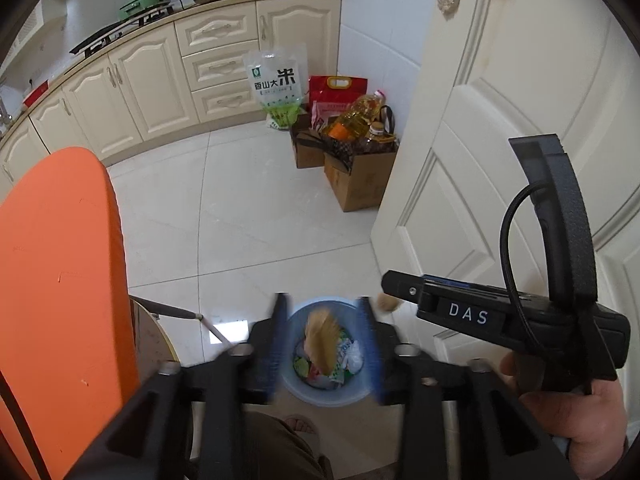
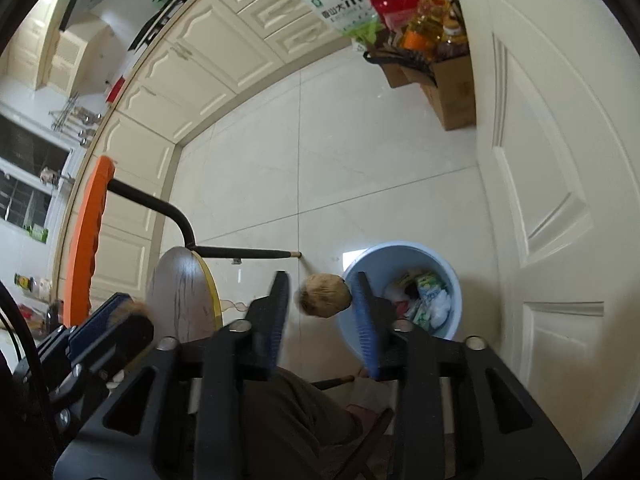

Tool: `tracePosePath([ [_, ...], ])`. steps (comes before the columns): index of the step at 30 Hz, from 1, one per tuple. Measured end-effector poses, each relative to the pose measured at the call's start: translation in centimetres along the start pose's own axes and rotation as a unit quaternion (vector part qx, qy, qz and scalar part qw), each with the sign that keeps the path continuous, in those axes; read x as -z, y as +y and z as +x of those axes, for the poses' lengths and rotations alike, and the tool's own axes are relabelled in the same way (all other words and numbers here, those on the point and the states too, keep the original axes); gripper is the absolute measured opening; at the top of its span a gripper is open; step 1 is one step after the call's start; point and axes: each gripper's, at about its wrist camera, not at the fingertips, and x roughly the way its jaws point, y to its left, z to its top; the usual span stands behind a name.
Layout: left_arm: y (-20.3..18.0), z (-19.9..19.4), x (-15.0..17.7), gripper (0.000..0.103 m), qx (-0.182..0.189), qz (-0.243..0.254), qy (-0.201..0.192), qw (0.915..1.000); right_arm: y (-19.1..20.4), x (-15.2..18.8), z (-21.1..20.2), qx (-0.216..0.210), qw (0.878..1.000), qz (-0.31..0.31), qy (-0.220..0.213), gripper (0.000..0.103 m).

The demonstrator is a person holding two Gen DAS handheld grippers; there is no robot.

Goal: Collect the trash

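A light-blue trash bin (image 1: 320, 398) with wrappers inside stands on the tiled floor by the door. My left gripper (image 1: 323, 300) hangs over it, jaws apart, and a blurred tan piece of trash (image 1: 320, 340) is loose between the fingers above the bin's opening, clear of both pads. In the right wrist view my right gripper (image 2: 321, 276) is open too. A round tan lump (image 2: 325, 295) sits in the gap between its fingers, just left of the bin (image 2: 400, 246), and I cannot tell whether it touches the right pad. The right gripper (image 1: 390, 286) shows from the side in the left wrist view.
An orange chair back (image 1: 60, 300) and a round wooden tabletop (image 2: 184, 292) stand to the left. A white door (image 1: 500, 120) is on the right. Cardboard boxes (image 1: 356, 176) with oil bottles and a rice bag (image 1: 276, 84) stand by the cream cabinets. A person's trouser leg (image 2: 288, 412) is below.
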Motion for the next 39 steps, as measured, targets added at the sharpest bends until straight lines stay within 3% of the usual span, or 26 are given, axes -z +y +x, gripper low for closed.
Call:
tracePosePath([
  [1,-0.1,0.0,-0.3,0.066,-0.004,0.002,-0.002,1.0,-0.2,0.1,-0.1,0.0,1.0,0.006,-0.002,0.059],
  [3,-0.4,-0.3,-0.7,0.076,-0.007,0.003,-0.013,0.9999,-0.5,0.2,-0.3,-0.005,1.0,0.017,-0.004,0.064],
  [5,-0.6,-0.6,-0.6,0.08,-0.012,0.007,-0.018,0.9997,-0.7,0.3,-0.5,-0.005,1.0,0.025,-0.006,0.076],
  [7,-0.6,-1.1,0.1,0.087,-0.017,0.01,-0.021,0.9996,-1.0,0.4,-1.1,0.004,0.999,0.036,-0.015,0.096],
  [9,-0.6,-1.9,0.7,0.097,-0.018,0.009,-0.025,0.9995,-1.2,0.4,-1.7,0.014,0.998,0.05,-0.022,0.103],
  [10,-0.7,-2.4,0.8,0.101,-0.02,0.009,-0.031,0.9993,-1.3,0.5,-2.1,0.018,0.998,0.055,-0.024,0.103],
  [18,-0.3,-8.7,3.4,0.102,-0.025,0.0,-0.083,0.9962,1.2,0.7,-5.9,0.034,0.996,0.057,-0.055,0.103],
  [26,4.5,-17.0,8.5,0.102,-0.041,-0.05,-0.142,0.9877,8.8,1.5,-12.2,0.013,0.993,0.002,-0.117,0.103],
  [30,7.5,-22.0,11.9,0.102,-0.075,-0.085,-0.183,0.9766,15.4,3.2,-15.8,0.005,0.986,-0.056,-0.157,0.103],
  [33,9.3,-26.3,14.8,0.102,-0.119,-0.106,-0.216,0.9634,21.2,5.0,-18.6,0.007,0.975,-0.112,-0.192,0.103],
  [39,11.7,-34.9,21.1,0.102,-0.196,-0.147,-0.281,0.9279,33.1,10.9,-23.6,0.013,0.936,-0.217,-0.275,0.103],
])
